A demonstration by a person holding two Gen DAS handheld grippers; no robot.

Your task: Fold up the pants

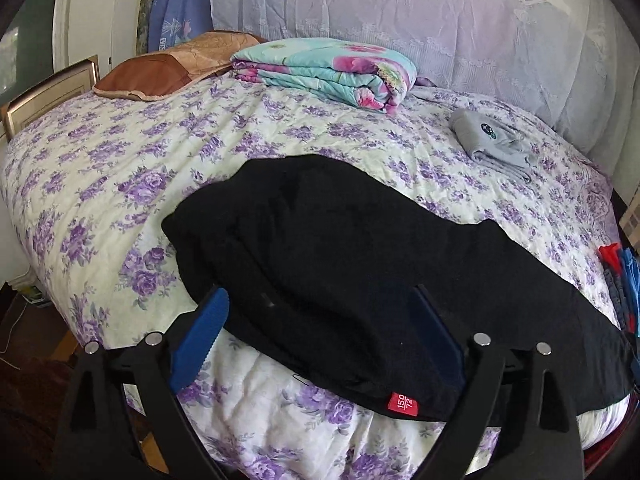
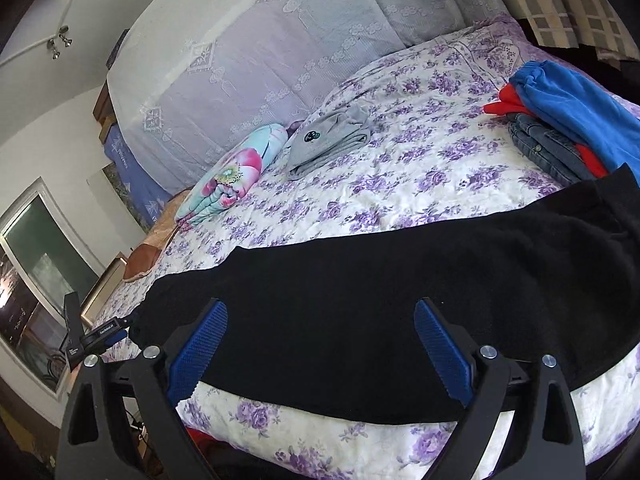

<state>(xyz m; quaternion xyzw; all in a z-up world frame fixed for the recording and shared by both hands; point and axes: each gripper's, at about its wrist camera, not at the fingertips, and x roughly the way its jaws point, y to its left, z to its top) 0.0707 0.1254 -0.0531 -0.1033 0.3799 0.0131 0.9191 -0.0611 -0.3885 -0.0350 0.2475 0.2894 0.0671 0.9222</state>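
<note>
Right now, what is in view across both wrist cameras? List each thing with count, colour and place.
black fleece pants: one, black, flat along the bed's near edge
purple-flowered bedspread: one, cream and purple, covering the bed
folded floral quilt: one, turquoise and pink, far side
folded grey garment: one, grey, beyond the pants
stacked folded clothes: one pile, blue, red, denim, bed's right end
brown satin pillow: one, brown, beside the quilt
left gripper: open, over the pants
right gripper: open, over the pants
</note>
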